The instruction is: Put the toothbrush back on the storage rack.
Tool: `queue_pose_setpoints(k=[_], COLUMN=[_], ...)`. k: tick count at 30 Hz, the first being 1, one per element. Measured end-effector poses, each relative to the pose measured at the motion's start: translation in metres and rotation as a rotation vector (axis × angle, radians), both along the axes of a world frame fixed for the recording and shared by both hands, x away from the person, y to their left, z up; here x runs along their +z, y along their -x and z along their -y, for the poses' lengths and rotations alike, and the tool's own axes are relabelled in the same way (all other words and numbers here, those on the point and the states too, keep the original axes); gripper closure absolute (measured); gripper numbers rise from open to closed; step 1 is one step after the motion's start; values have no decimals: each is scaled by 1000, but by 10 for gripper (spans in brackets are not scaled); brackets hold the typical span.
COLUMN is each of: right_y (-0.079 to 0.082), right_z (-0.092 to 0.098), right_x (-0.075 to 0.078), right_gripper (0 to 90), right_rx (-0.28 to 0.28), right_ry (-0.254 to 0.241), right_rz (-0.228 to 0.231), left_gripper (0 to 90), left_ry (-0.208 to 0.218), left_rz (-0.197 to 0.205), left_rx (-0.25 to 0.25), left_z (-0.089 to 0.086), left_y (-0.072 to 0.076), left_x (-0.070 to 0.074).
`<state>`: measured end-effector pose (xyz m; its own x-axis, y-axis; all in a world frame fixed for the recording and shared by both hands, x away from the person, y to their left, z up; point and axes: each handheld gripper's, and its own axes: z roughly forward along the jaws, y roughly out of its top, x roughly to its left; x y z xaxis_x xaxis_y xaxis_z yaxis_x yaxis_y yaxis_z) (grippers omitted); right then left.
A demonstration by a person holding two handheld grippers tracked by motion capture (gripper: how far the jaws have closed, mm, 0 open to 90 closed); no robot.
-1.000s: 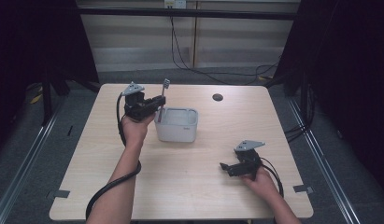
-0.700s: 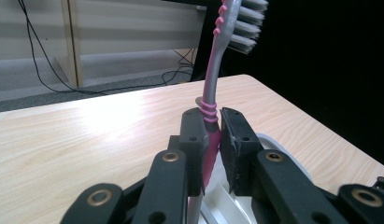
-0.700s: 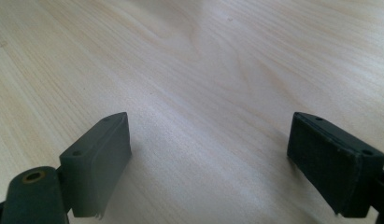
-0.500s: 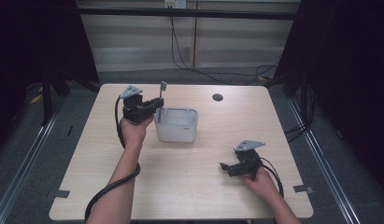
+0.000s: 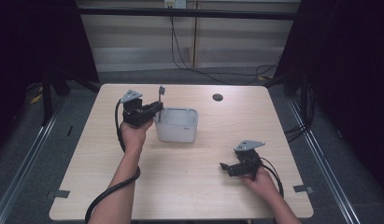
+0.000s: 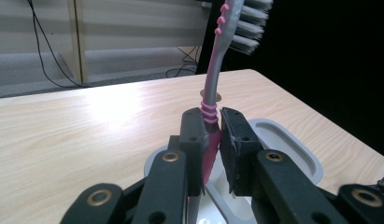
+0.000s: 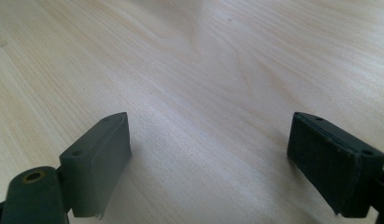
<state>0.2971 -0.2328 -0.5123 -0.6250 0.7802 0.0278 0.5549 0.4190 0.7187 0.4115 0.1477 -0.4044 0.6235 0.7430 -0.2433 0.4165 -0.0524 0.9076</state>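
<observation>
A pink and grey toothbrush (image 6: pixel 212 93) stands upright, bristles at the top, with my left gripper (image 6: pixel 212 140) shut on its handle. In the high view the toothbrush (image 5: pixel 160 95) and the left gripper (image 5: pixel 154 108) are at the left rim of a white rectangular tub (image 5: pixel 177 124), which lies just below the jaws in the left gripper view (image 6: pixel 292 154). My right gripper (image 5: pixel 225 167) rests low over the table near the front right, open; its jaws stand wide apart with bare wood between them (image 7: pixel 208 149).
The light wooden table (image 5: pixel 189 186) has a small dark round disc (image 5: pixel 217 97) near its far edge. Black cables trail from both grippers. Dark floor and metal rails surround the table.
My left gripper has shifted slightly left and away with the toothbrush, from over the tub toward its left rim. The right gripper has stayed put.
</observation>
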Motion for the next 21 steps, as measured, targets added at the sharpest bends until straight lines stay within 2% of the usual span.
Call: queue_pose_setpoints(k=[21], right_y=[0], right_z=[0], right_x=[0], right_gripper=[130], right_rx=[-1], right_ry=[-1], right_rz=[-1], left_gripper=[793], left_ry=[-33], left_rz=[-12], left_rx=[5], left_z=[1], left_y=[6], left_x=[-15])
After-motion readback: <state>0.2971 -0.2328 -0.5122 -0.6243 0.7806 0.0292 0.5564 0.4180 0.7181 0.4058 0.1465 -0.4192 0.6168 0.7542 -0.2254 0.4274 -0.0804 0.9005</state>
